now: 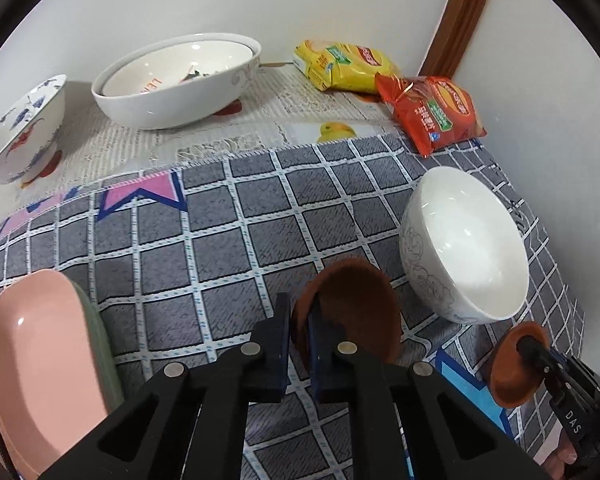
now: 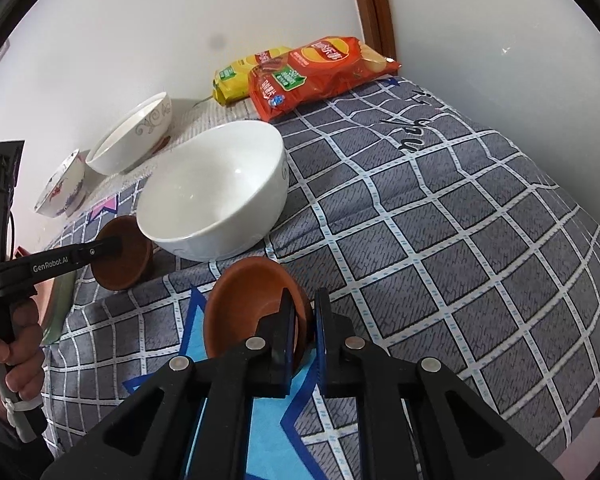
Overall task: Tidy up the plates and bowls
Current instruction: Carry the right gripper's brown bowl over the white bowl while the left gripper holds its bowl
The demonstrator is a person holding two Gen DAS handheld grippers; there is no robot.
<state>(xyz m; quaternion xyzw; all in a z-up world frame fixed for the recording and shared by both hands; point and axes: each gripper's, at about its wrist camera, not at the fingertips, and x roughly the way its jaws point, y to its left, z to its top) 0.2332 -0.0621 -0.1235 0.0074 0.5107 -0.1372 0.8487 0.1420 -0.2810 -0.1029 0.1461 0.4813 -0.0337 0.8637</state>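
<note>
**A:** What's around you?

**B:** A checked grey cloth (image 1: 228,240) on a surface pushed into a white-walled corner, with newsprint beyond it. My left gripper (image 1: 299,322) is clamped on the rim of a small brown saucer (image 1: 352,312); my right gripper (image 2: 305,320) is pinched the same way on a second brown saucer (image 2: 248,300).

**A:** And beyond your fingers?

**B:** A plain white bowl (image 1: 468,248) sits just past the left fingers to their right. Far ahead are a big white bowl (image 1: 176,80) with another nested inside and a blue-patterned bowl (image 1: 20,128), plus two crisp bags (image 1: 432,112).

**A:** Which step is this?

**B:** Both saucers gripped, neither clearly lifted, I'd say. Next I'd raise them and stack one in the other, keeping the thin rims from slipping.

**A:** Do the views differ?

**B:** Only the left shows the pink plate (image 1: 40,344) on a green one, left of my fingers. Only the right shows my hand (image 2: 20,356) on the left handle.
</note>
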